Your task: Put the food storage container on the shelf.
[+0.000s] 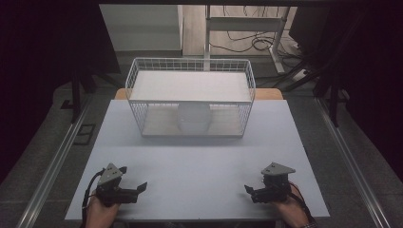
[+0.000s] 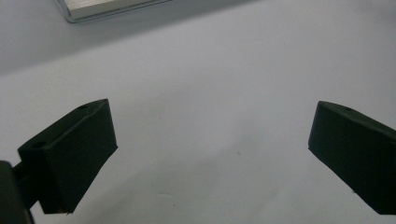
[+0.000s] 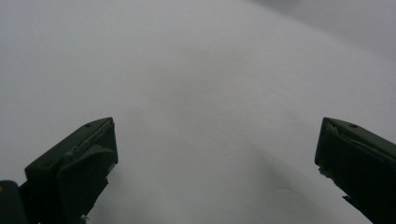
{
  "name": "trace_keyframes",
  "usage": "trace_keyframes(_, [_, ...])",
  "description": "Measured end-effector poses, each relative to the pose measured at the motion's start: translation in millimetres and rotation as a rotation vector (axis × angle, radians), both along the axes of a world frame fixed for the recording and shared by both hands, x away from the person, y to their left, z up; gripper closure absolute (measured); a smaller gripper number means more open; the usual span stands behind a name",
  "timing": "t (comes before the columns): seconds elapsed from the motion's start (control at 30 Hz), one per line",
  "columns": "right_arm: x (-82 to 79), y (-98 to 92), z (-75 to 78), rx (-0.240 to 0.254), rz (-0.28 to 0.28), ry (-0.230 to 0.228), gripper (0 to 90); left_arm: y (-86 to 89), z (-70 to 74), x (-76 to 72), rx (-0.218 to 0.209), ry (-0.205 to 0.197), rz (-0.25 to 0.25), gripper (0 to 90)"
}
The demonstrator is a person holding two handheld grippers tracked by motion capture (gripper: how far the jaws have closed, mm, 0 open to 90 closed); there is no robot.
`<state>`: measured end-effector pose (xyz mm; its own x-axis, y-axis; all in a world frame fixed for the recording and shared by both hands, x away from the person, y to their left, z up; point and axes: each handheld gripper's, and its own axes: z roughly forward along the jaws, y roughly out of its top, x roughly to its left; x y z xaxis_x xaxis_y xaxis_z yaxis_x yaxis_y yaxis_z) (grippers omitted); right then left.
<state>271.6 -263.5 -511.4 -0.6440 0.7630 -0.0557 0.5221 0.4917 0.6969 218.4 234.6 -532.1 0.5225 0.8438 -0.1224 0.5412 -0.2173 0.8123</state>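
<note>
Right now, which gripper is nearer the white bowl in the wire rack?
Roughly equal. The left gripper sits near-left of the white bowl, the right gripper near-right; both rest far from the wire rack.

Two black grippers, left gripper (image 1: pixel 135 187), right gripper (image 1: pixel 250 190), grey triangular top plates, black trailing cables, blocky fingers (image 2: pixel 74 154)

Bowl (image 1: pixel 193 118) in rack (image 1: pixel 190 64), table (image 1: pixel 199 161) rear.

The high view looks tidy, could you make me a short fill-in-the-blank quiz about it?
1. The white bowl sits on the ____ shelf of the wire rack.
2. Both the left tongs and the right tongs have their jaws ____.
3. The wire rack stands on the table at its ____ edge.

Missing words: lower; open; far
</note>
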Motion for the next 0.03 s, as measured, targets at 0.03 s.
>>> trace_keyframes(0.03, [0.2,0.1,0.1,-0.001,0.001,0.002,0.0,-0.3,-0.1,0.3,0.002,0.003,-0.002,0.5])
